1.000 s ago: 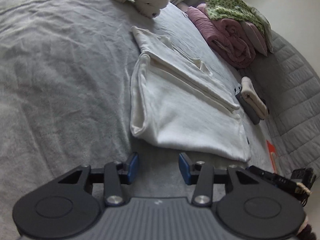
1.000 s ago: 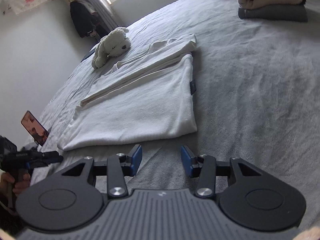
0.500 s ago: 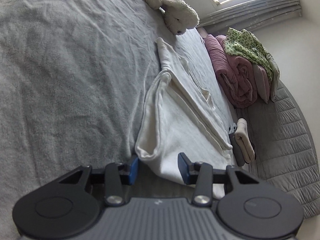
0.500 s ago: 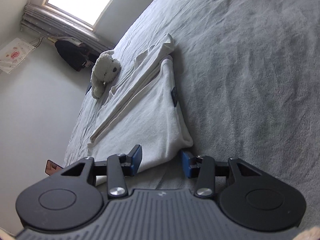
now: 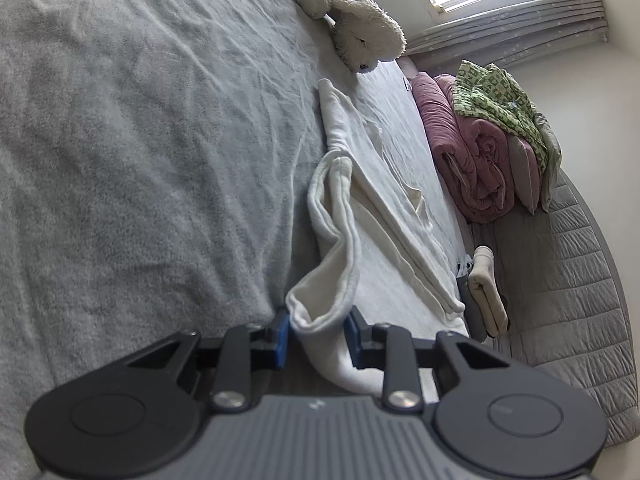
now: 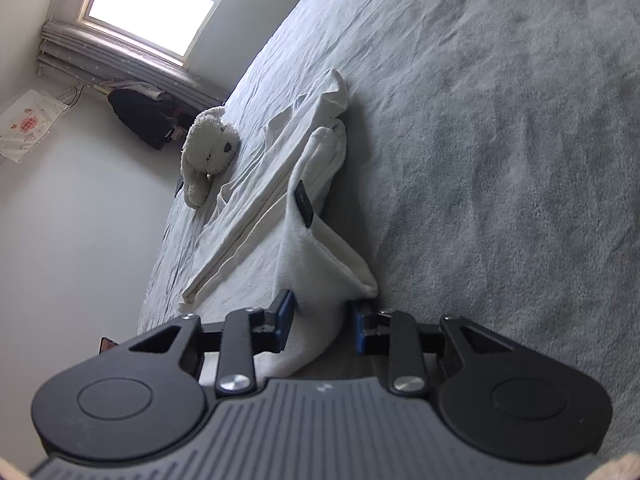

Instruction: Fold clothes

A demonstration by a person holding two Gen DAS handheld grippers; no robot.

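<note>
The cream garment (image 5: 384,240) lies on the grey bedspread (image 5: 140,160), partly folded, with a narrow folded strip along its top, and its near edge is raised off the bed at both corners. The left gripper (image 5: 316,336) has one near corner between its fingers, which stand a little apart around the bunched cloth; whether they truly pinch it I cannot tell. The right gripper (image 6: 322,324) straddles the other near corner the same way, fingers parted with cloth between, and its grip is equally unsure. Judging by that, the step in hand is carrying the near hem forward over the body. To do it well, both tools should bite all layers firmly, rise together at equal height, keep the hem taut between them, and lay it down square to the far end. The garment's long axis runs straight ahead from each tool, towards the plush toy (image 5: 352,20) beyond its far end.
</note>
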